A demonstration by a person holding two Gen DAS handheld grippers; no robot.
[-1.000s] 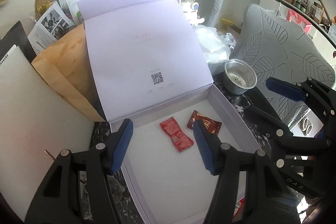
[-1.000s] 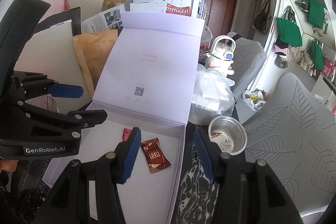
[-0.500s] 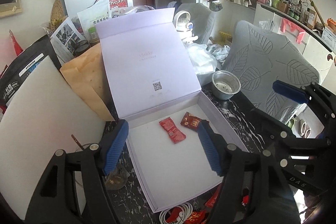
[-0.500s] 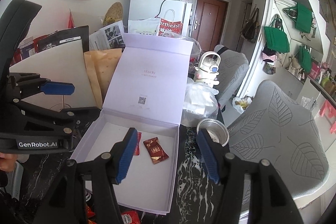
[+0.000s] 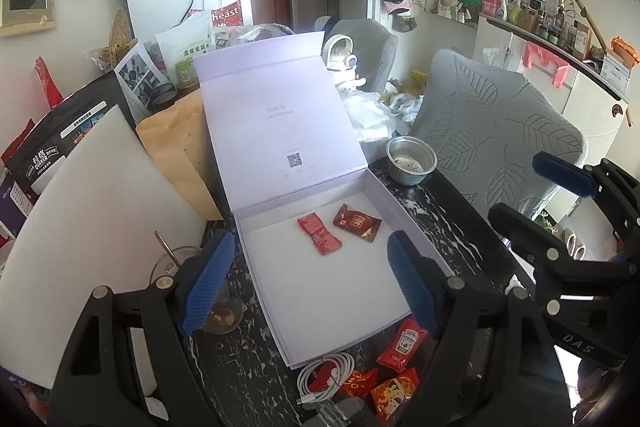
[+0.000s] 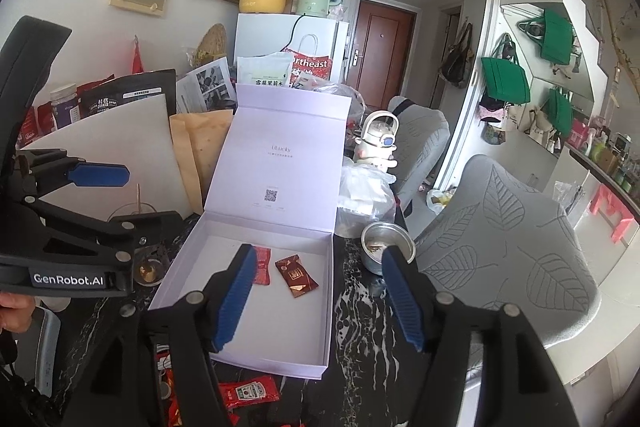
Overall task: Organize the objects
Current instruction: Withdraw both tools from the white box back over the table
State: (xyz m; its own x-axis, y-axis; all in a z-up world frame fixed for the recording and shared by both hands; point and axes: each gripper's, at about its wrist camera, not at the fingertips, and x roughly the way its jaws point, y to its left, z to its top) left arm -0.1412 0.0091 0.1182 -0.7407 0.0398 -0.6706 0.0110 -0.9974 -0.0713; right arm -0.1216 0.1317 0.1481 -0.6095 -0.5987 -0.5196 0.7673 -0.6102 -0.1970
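Task partly done: the open lilac gift box point(image 5: 344, 291) at frame centre holds two sachets — a red packet point(image 5: 319, 233) and a dark-red packet point(image 5: 357, 222). Several remain outside on the marble table point(image 5: 452, 227), at lower centre: a ketchup sachet point(image 5: 401, 343), other red packets point(image 5: 394, 389), a white cable point(image 5: 325, 373). Left gripper point(image 5: 308, 279) and right gripper point(image 6: 318, 299) have just been opening; both empty. Only the right view shows a hand point(image 6: 14, 311) at left edge, and possibly further packets point(image 6: 168, 387) at lower left.
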